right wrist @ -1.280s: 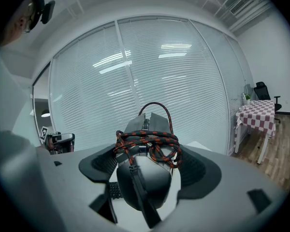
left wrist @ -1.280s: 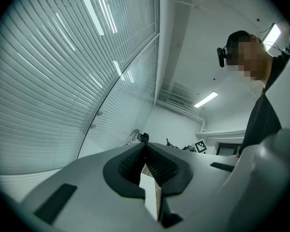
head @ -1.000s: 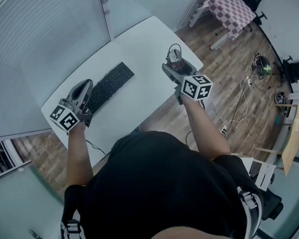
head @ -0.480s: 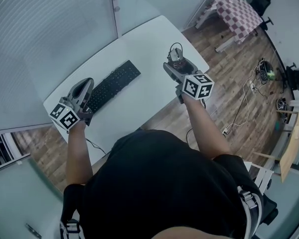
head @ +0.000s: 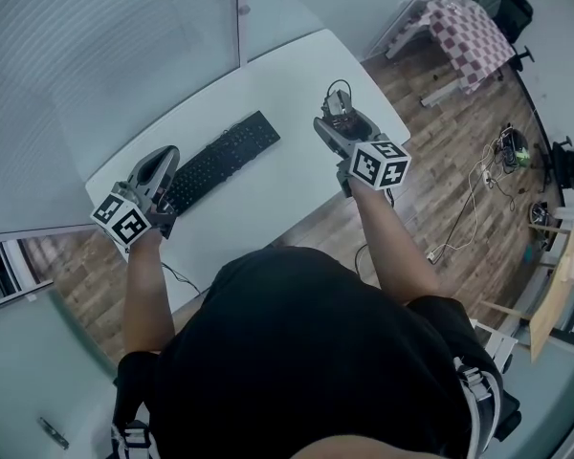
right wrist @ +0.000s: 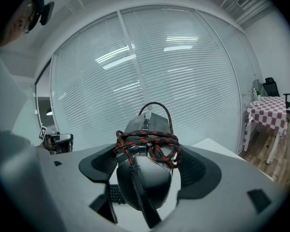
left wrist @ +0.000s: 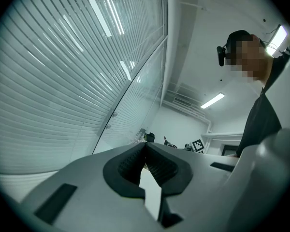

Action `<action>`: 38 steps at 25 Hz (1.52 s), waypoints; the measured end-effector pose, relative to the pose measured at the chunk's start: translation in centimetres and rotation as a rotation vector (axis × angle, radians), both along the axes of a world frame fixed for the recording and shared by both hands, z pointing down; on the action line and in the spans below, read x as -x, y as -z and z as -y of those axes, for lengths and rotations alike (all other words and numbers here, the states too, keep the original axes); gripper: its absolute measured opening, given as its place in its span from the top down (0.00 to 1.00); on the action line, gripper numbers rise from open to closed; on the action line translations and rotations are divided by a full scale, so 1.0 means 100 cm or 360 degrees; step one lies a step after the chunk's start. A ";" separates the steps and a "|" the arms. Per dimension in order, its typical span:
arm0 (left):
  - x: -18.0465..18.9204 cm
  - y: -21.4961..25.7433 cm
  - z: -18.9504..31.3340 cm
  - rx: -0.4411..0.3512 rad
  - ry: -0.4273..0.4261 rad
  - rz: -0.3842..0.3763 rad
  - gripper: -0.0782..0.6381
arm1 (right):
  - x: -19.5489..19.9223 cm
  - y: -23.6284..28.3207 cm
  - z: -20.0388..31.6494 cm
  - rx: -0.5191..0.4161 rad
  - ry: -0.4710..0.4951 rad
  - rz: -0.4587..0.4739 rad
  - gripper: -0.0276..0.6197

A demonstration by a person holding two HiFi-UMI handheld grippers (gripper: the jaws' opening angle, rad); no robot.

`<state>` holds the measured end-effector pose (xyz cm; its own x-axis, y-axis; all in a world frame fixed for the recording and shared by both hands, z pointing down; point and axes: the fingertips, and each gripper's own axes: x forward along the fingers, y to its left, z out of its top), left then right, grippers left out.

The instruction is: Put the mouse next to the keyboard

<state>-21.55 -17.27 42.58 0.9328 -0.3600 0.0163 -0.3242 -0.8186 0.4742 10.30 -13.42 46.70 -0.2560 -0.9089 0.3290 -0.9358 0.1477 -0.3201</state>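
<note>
A black keyboard (head: pixel 220 160) lies slantwise on the white table (head: pixel 277 84). My right gripper (head: pixel 337 115) hovers over the table's right part, to the right of the keyboard, shut on a dark mouse (right wrist: pixel 144 181) whose red-and-black cord (right wrist: pixel 150 141) is bundled on top of it. The mouse (head: pixel 341 122) shows between the jaws in the head view too. My left gripper (head: pixel 159 172) sits at the keyboard's near left end; in the left gripper view its jaws (left wrist: pixel 146 168) meet with nothing between them and point up toward the glass wall.
A glass wall with blinds (head: pixel 96 55) borders the table's far and left sides. Beyond the table's right edge is wood floor (head: pixel 440 151) with cables (head: pixel 459 208), and a checkered-cloth table (head: pixel 469 32) stands at the back right.
The head view has shifted slightly, so the table and keyboard appear a little further right. Both grippers hold about the same places, the right still shut on the mouse.
</note>
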 end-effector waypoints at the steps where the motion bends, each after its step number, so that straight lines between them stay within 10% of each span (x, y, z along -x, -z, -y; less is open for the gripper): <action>1: 0.003 -0.001 0.001 -0.0001 0.0006 0.0001 0.86 | 0.002 -0.001 0.002 0.0001 0.0003 0.0001 0.32; 18: 0.069 -0.030 0.019 0.0064 0.0125 0.0005 0.86 | 0.062 -0.030 0.040 0.0055 0.0105 0.0006 0.32; 38: 0.037 -0.031 0.021 0.0063 0.0302 0.0093 0.86 | 0.008 -0.037 0.066 0.0044 0.0229 0.0010 0.32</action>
